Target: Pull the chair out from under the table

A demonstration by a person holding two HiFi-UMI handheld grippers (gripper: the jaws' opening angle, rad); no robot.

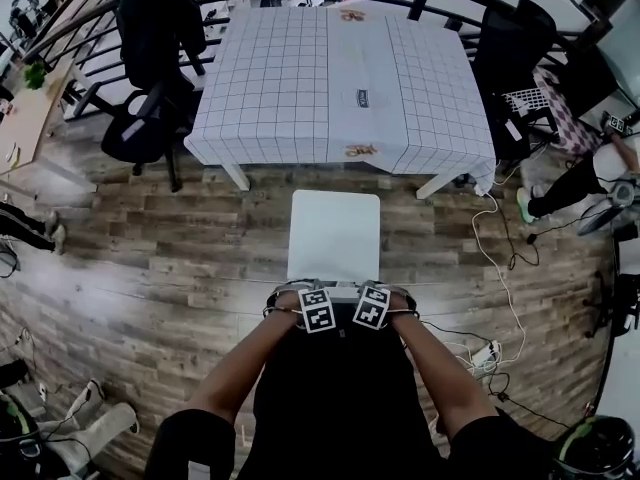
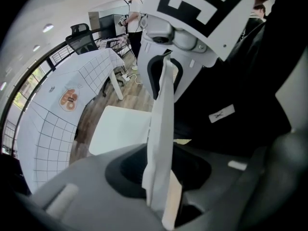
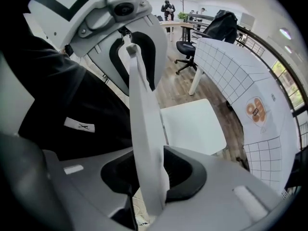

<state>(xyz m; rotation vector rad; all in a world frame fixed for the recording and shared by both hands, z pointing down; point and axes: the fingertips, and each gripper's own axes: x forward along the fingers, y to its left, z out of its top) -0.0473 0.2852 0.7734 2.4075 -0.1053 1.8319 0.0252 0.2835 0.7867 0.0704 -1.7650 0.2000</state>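
Note:
The white chair (image 1: pixel 333 233) stands on the wooden floor, out in front of the table (image 1: pixel 300 78) with the checked cloth. Its seat (image 2: pixel 118 129) (image 3: pixel 192 126) faces the table. Both grippers point down onto the top edge of the backrest (image 1: pixel 343 288), side by side. In the left gripper view the thin white backrest (image 2: pixel 161 129) runs up between the jaws of my left gripper (image 2: pixel 159 177), with dark gaps beside it. My right gripper (image 3: pixel 149 177) straddles the backrest (image 3: pixel 144 129) the same way. Both grippers are open around the edge.
A black office chair (image 1: pixel 150 58) with a jacket stands at the table's left corner, another (image 1: pixel 515 48) at its right. White cables and a power strip (image 1: pixel 485 353) lie on the floor at my right. A curved railing (image 1: pixel 100 18) runs behind the table.

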